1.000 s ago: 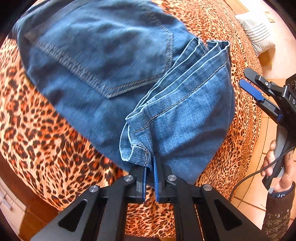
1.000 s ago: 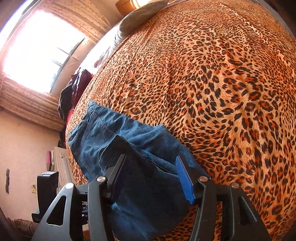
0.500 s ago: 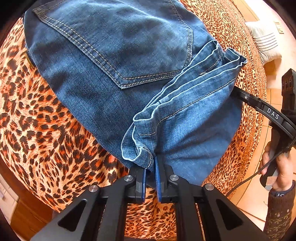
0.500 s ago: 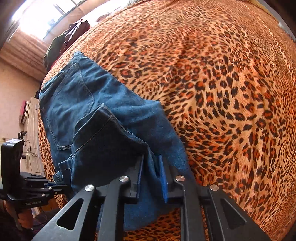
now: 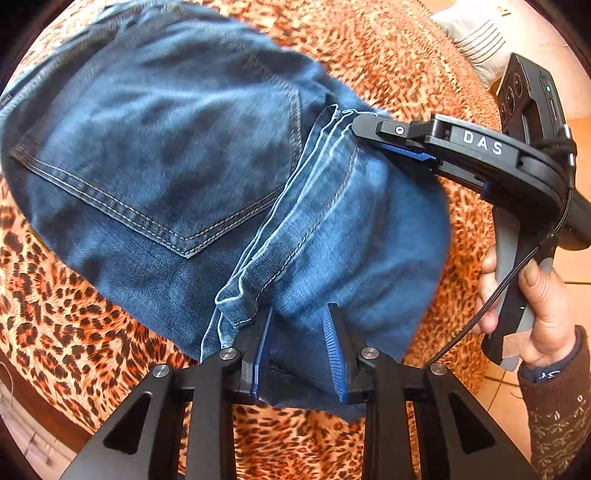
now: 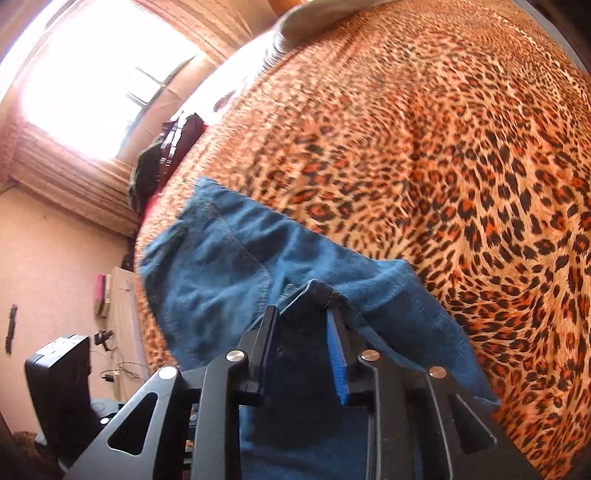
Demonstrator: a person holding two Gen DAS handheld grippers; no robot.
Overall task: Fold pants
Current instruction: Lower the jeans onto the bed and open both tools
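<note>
Blue jeans (image 5: 166,147) lie folded on a leopard-print bedspread (image 5: 74,314), back pocket (image 5: 177,166) up, with the leg hems (image 5: 295,221) laid across them. My left gripper (image 5: 298,314) is at the near end of the hems. Its jaws are opening, with denim lying under the gap and no pad pressing on it. My right gripper (image 5: 360,123) reaches in from the right at the far end of the hems. In the right wrist view the right gripper (image 6: 303,314) is closing, and a dark fold of the jeans (image 6: 221,266) fills the gap between its pads.
A person's hand (image 5: 543,295) in a patterned sleeve holds the right gripper's handle over the tiled floor beside the bed. A striped pillow (image 5: 469,33) lies beyond the bed's edge. Dark clothes (image 6: 162,158) sit at the far side under a bright window (image 6: 92,85). Bedspread (image 6: 443,147) stretches right.
The left jaws have parted and let go of the hem corner. The right gripper came down onto the far end of the hems and its jaws narrowed around a fold of denim.
</note>
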